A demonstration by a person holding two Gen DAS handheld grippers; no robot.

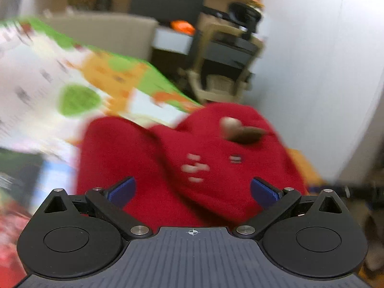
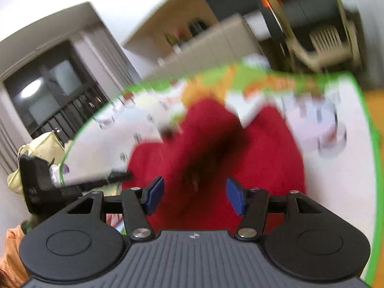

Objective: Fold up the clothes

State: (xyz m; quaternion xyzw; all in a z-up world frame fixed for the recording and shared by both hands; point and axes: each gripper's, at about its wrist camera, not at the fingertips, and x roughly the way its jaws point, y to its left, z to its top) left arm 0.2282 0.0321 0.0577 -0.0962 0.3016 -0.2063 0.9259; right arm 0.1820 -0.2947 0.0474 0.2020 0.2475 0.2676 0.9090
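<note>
A red fleecy garment (image 1: 182, 158) with a small brown-and-cream patch and white marks lies bunched on a colourful play mat (image 1: 48, 79). My left gripper (image 1: 192, 189) hangs just above it with its blue pads wide apart and nothing between them. In the right wrist view the same red garment (image 2: 264, 148) shows a deep dark fold down its middle. My right gripper (image 2: 195, 195) is open over that fold, blue pads on either side, not touching the cloth. Both views are motion-blurred.
The play mat (image 2: 348, 110) has a green border and lies on the floor. Beyond it stand a beige chair frame (image 1: 216, 72), a dark shelf unit and a white wall (image 1: 324, 72). A black device (image 2: 36, 182) and yellow cloth sit left of the mat.
</note>
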